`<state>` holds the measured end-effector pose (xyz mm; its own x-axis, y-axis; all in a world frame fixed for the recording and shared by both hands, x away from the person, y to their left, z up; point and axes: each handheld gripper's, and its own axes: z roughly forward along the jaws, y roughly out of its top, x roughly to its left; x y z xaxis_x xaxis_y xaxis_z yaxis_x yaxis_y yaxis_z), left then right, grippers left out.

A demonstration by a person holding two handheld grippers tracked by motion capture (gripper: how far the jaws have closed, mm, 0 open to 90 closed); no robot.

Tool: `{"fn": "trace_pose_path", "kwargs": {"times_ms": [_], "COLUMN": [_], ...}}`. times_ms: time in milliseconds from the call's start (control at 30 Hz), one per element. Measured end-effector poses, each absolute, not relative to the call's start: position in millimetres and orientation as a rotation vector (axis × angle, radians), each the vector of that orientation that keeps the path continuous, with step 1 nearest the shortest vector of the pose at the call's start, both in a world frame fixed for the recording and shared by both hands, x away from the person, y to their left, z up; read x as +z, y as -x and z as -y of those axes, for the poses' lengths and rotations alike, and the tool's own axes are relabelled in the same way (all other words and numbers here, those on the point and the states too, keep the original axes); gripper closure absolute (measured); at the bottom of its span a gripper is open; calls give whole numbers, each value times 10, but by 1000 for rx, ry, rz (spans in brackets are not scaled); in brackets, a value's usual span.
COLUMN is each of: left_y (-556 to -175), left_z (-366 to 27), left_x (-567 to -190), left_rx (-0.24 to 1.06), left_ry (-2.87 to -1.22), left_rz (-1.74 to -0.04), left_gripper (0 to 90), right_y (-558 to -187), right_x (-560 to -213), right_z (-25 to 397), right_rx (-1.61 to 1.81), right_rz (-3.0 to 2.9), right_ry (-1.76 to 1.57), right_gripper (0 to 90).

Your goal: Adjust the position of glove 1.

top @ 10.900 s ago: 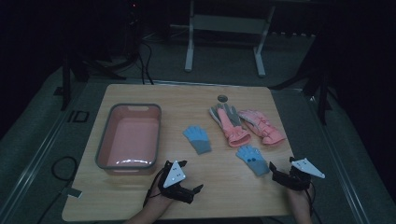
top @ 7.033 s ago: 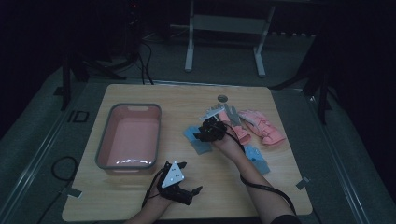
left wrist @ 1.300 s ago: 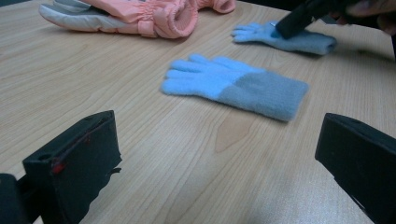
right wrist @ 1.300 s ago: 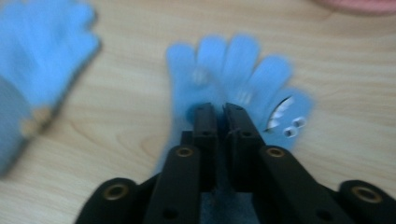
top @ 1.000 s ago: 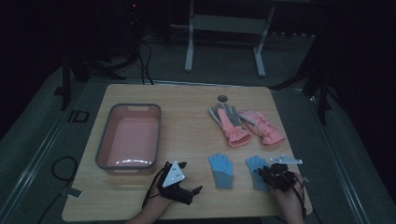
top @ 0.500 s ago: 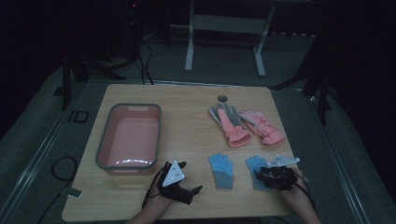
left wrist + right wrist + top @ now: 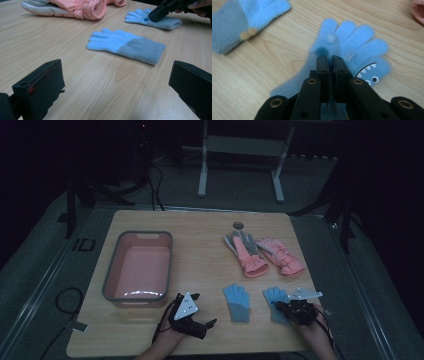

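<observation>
Under right tool, blue glove

On the table, the tub sits at the left, about midway between the near and far edges. Right of it, toward the far side, two large gloves lie side by side, with a small round disc just beyond them. Nearer, two small gloves lie next to each other: the left small glove and the right small glove. The left gripper rests at the near edge, just in front of the tub's near right corner. The right gripper lies over the right small glove.
</observation>
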<state>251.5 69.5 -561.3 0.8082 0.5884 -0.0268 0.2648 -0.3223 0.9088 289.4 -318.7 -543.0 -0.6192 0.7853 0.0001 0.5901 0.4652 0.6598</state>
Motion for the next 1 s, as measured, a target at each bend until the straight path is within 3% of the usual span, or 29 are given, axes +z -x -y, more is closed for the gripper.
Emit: {"fn": "trace_pose_path", "kwargs": {"times_ms": [633, 1000], "left_y": [-2514, -2514], "left_z": [-694, -693], "left_x": [-5612, -5612], "left_rx": [377, 376], "left_ry": [-1919, -1919], "left_rz": [-637, -636], "left_gripper": [0, 0], "right_y": [-2871, -2870], "right_x": [-4525, -4296], "right_z": [2937, 2581], "right_rx": [1089, 1160], "right_rz": [-2305, -2332], "right_ry": [-1017, -891], "right_gripper": [866, 866]}}
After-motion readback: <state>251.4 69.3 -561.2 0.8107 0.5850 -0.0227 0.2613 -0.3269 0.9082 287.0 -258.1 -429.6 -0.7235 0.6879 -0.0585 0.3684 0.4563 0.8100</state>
